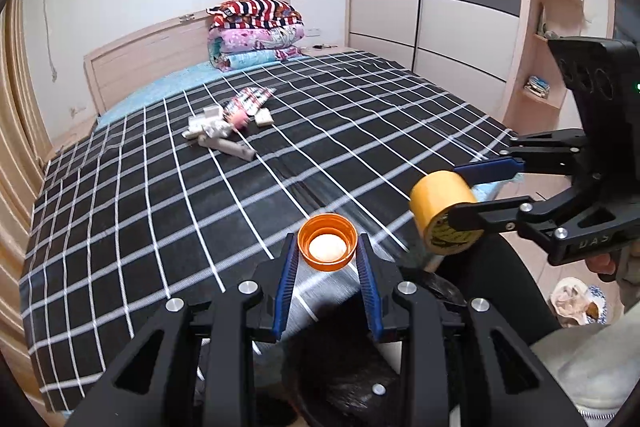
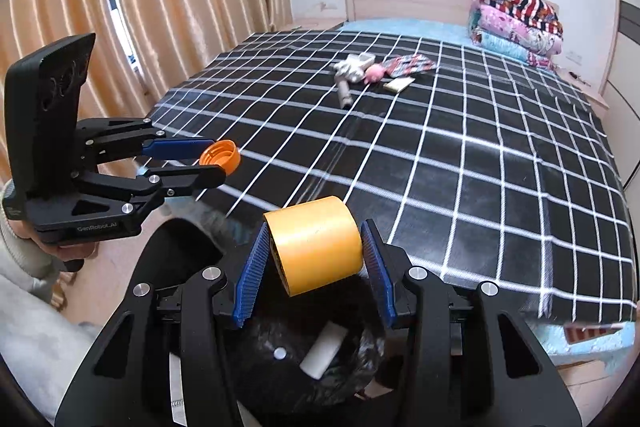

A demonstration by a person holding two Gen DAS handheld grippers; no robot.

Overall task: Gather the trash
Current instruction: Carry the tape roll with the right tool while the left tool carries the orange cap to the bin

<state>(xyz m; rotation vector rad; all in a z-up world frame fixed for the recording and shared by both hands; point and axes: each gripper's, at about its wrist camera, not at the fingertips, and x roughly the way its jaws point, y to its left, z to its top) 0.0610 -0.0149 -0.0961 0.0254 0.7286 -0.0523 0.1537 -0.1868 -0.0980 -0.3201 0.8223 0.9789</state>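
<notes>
Left gripper [image 1: 327,247]: we pinch an orange bottle cap [image 1: 327,242] by its rim above the near edge of the checked bed [image 1: 160,187]; right gripper [image 2: 316,247]: we clamp a yellow tape roll [image 2: 314,242] by its flat ends over the black-lined bin [image 2: 280,359]. More trash [image 1: 228,123] lies mid-bed, well apart. Risk, as we judge it: the cap, held only at the fingertips, may slip and miss the bin.
</notes>
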